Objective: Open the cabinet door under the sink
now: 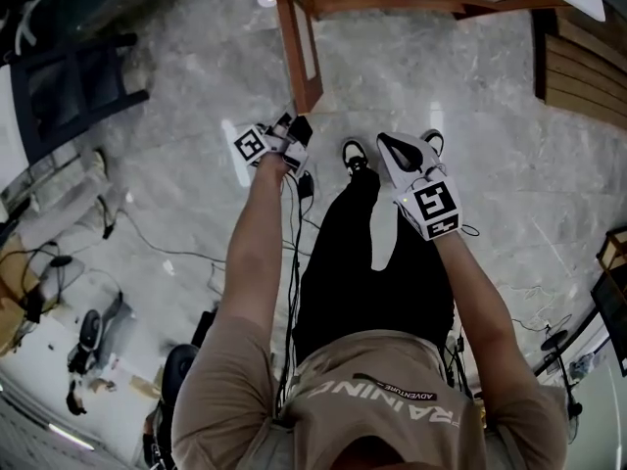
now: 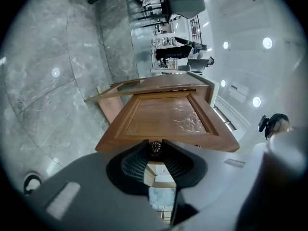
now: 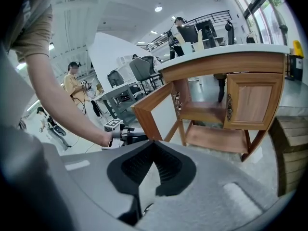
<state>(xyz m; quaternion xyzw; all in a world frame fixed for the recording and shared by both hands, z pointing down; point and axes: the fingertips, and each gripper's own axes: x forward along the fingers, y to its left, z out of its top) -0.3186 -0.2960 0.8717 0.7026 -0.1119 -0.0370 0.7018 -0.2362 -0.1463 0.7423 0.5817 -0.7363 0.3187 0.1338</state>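
The wooden sink cabinet (image 3: 226,105) stands under a white countertop (image 3: 231,52). Its left door (image 1: 299,47) is swung out wide towards me, and its right door (image 3: 252,100) is closed. My left gripper (image 1: 291,137) is at the open door's free edge. In the left gripper view its jaws (image 2: 154,146) pinch the small round door knob (image 2: 154,148), with the door panel (image 2: 166,117) stretching away beyond. My right gripper (image 1: 402,150) hangs free to the right of the door. Its tips (image 3: 153,144) meet with nothing between them.
My legs and shoes (image 1: 355,155) are on the grey marble floor just in front of the cabinet. A slatted wooden crate (image 1: 583,62) stands to the right, a dark frame (image 1: 69,86) to the left. Cables (image 1: 167,248) trail on the floor. People and desks (image 3: 79,88) are in the background.
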